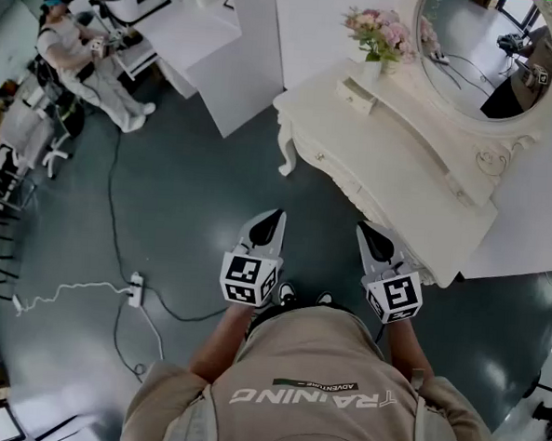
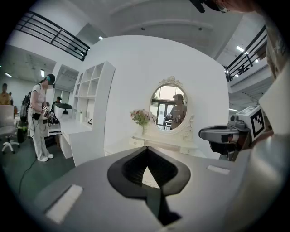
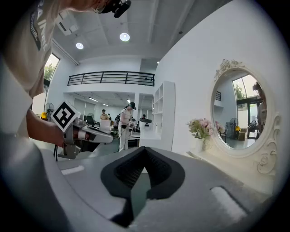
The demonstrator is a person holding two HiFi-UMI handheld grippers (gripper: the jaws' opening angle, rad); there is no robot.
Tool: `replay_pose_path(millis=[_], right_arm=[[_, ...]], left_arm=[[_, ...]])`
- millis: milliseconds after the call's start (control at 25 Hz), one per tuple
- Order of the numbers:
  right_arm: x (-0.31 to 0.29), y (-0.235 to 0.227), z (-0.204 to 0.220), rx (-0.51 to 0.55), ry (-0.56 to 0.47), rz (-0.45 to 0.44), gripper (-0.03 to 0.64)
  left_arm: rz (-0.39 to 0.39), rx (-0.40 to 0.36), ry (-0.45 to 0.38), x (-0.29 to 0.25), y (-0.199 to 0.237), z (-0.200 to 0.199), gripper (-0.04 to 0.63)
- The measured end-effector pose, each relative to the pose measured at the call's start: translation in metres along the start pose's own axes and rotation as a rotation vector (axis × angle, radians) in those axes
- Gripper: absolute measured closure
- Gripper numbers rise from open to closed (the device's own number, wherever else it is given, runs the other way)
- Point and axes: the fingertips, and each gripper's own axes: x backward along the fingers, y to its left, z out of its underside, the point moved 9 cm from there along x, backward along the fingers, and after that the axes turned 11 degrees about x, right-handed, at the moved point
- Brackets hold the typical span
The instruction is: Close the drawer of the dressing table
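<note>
Drawer point(image 1: 356, 96) sits at the far end of the dressing table's point(image 1: 391, 166) raised shelf, just beside the flowers point(image 1: 381, 30), and it sticks out from the shelf front. The table stands along the white wall ahead and to my right, with the oval mirror point(image 1: 487, 51) above it. I hold both grippers over the dark floor point(image 1: 185, 191), side by side, short of the table's near corner and well apart from the drawer. My left gripper point(image 1: 268, 222) has its jaws closed tip to tip with nothing between them; my right gripper point(image 1: 373, 232) is the same, closed and empty, and is the one nearer the table's edge. A cable runs to a power strip point(image 1: 136, 288) on the floor to my left. A person point(image 1: 85, 63) stands at a white desk in the far left corner
</note>
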Motion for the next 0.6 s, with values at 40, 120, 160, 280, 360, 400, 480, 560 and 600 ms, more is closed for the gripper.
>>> replay_pose_path(millis=[40, 120, 160, 280, 360, 400, 480, 560, 600], right_arm=[[-0.004, -0.001, 0.000, 0.000, 0.000, 0.000, 0.615], [-0.011, -0.002, -0.001, -0.002, -0.003, 0.002, 0.615], [-0.015, -0.003, -0.002, -0.003, -0.008, 0.004, 0.615], [-0.024, -0.001, -0.005, 0.021, -0.029, 0.018, 0.615], [-0.030, 0.003, -0.006, 0.040, -0.026, 0.036, 0.615], [-0.033, 0.004, -0.005, 0.033, -0.021, 0.044, 0.615], [-0.038, 0.006, -0.003, -0.007, -0.015, 0.060, 0.615], [-0.040, 0.008, 0.000, -0.043, -0.007, 0.081, 0.615], [-0.041, 0.009, 0.002, -0.056, -0.002, 0.090, 0.615]], left_arm=[[0.003, 0.001, 0.002, -0.003, 0.003, -0.001, 0.577], [0.010, 0.002, 0.005, -0.008, 0.007, -0.002, 0.577], [0.015, 0.002, 0.007, -0.010, 0.010, -0.004, 0.577], [0.029, -0.002, 0.009, -0.013, 0.017, -0.007, 0.577], [0.033, -0.002, 0.011, -0.012, 0.025, -0.009, 0.577], [0.033, -0.001, 0.012, -0.011, 0.030, -0.009, 0.577], [0.032, 0.003, 0.013, -0.009, 0.039, -0.008, 0.577], [0.033, 0.011, 0.018, -0.007, 0.048, -0.006, 0.577], [0.035, 0.015, 0.022, -0.006, 0.052, -0.004, 0.577]])
